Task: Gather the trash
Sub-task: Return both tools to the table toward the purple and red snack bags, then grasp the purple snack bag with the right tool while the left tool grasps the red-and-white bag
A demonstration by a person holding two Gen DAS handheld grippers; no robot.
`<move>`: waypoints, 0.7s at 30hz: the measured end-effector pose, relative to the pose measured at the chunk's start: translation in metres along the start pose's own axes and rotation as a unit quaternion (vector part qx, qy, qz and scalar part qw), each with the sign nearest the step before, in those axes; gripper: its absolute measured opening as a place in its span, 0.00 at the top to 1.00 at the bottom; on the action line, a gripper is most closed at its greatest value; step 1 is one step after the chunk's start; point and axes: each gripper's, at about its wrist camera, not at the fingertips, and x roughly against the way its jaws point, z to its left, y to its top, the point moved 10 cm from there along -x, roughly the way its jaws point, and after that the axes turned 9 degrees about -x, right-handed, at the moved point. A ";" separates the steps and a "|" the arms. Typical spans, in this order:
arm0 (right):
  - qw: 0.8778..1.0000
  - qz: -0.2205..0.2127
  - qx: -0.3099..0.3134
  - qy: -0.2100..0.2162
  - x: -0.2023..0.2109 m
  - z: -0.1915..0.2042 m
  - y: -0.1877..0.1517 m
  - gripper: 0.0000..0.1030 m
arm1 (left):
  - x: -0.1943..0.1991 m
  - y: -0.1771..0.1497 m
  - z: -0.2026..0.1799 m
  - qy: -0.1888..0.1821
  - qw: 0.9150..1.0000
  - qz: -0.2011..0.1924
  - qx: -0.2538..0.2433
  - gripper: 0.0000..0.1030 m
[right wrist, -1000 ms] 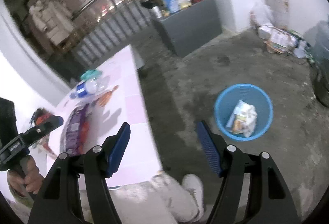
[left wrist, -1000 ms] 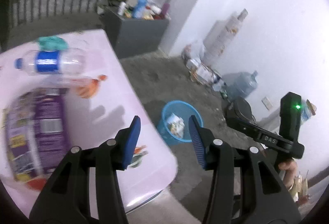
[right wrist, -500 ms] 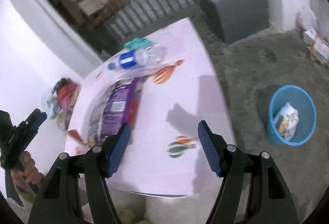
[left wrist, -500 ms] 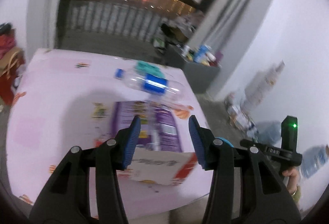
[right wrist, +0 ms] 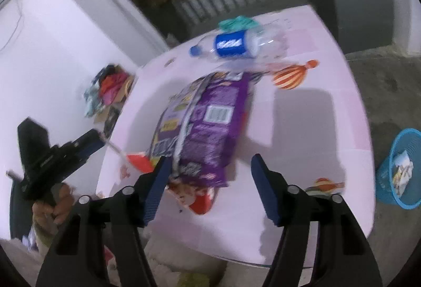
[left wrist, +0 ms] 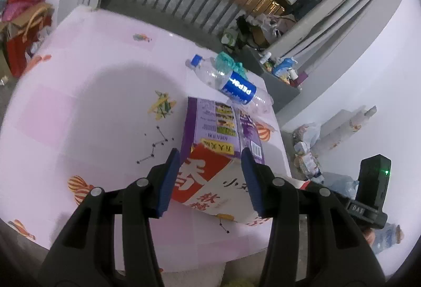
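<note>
- Left gripper (left wrist: 210, 179): jaws spread wide, one on each side of the near end of the purple snack bag (left wrist: 219, 152). The pads sit at the bag's edges; the view does not settle whether they touch it. Nothing is clamped.
- Right gripper (right wrist: 210, 188): jaws spread wide and holding nothing. They hover over the near edge of the tabletop (right wrist: 302, 129), with the bag's near end by the left jaw.
- Purple snack bag: lies flat on the pink tabletop, long axis running away from the person. Its near end is red and white with printed characters.
- Plastic bottle (left wrist: 231, 84): clear, blue label, blue cap. It lies on its side at the far end of the bag, just beside it.
- Teal crumpled item (left wrist: 229, 63): sits just behind the bottle, near the far edge of the tabletop.
- Blue basket (right wrist: 400, 168): stands on the floor to the right of the tabletop, well apart from the bag, with paper trash inside.
</note>
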 end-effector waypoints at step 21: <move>0.997 0.063 0.041 0.010 -0.025 0.021 -0.040 0.42 | -0.018 -0.009 0.017 0.013 1.000 0.012 0.025 0.57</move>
